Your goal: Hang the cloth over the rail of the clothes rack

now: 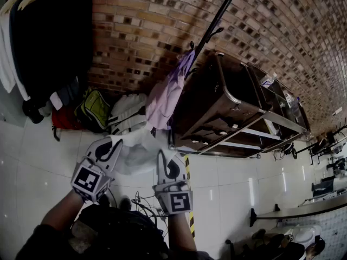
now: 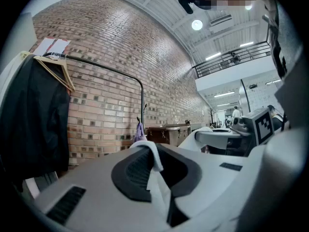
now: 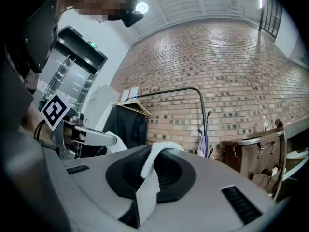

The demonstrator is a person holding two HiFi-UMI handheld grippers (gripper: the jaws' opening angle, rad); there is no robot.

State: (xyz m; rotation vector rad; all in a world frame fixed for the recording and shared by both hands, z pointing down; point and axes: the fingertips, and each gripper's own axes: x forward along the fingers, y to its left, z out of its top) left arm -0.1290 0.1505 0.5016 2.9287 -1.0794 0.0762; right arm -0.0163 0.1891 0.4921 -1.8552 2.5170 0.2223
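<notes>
Gripping one white cloth (image 1: 134,151) between them, the left gripper (image 1: 112,144) and the right gripper (image 1: 162,157) are both clenched on it. Each gripper view shows a fold of the fabric pinched between its own dark pads. The cloth spans from one gripper to the other above the tiled floor (image 1: 32,161), well apart from the clothes rack's rail (image 2: 104,65).

Only the head view shows that span whole. It alone also shows the bags at the floor's edge against the brick wall (image 1: 146,26): a green backpack (image 1: 93,110), a white bag (image 1: 127,115) and a red bag (image 1: 65,119). What is in them I cannot tell.

The gripper views show the rail level, with a black garment (image 2: 29,124) on a wooden hanger at its left end and a purple garment (image 3: 202,144) by the upright at its right end. A brown cart (image 1: 227,102) stands just beside that end. The right gripper view shows a tan shape low inside it, which I cannot identify.
</notes>
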